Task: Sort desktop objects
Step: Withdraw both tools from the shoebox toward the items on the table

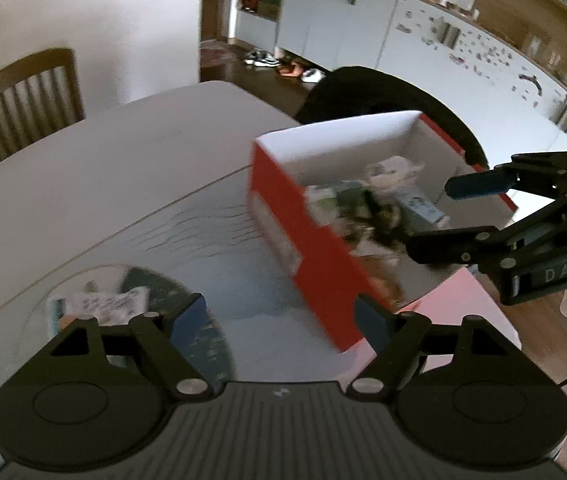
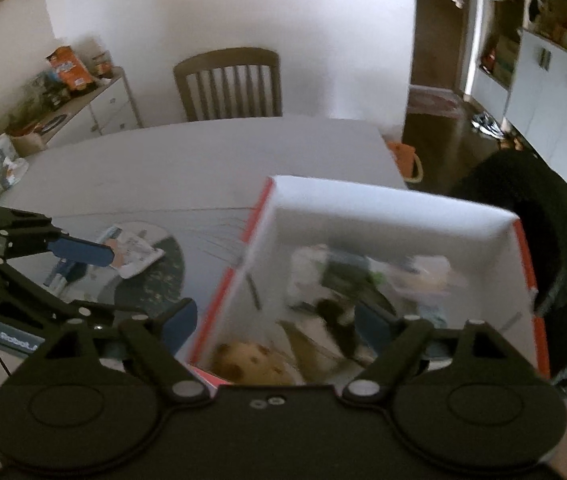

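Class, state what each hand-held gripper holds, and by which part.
Nothing: the left hand-held gripper and the right hand-held gripper are both open and empty.

- Left gripper (image 1: pixel 279 312): black plastic linkage arms, silver pivot screws, blue finger pads (image 1: pixel 189 316), ribbed black housing.
- Right gripper (image 2: pixel 275 316): the same black build, blue pads, white "DAS" lettering on its side.

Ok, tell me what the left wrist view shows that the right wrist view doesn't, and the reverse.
Only the left wrist view: the red outer side of the box, and grey cabinets dotted with small marks.

Only the right wrist view: a tan spotted soft item in the box's near corner, and a sideboard with an orange packet.

Both: the open box, the paper packet on the round mat, a wooden chair, and both open grippers.
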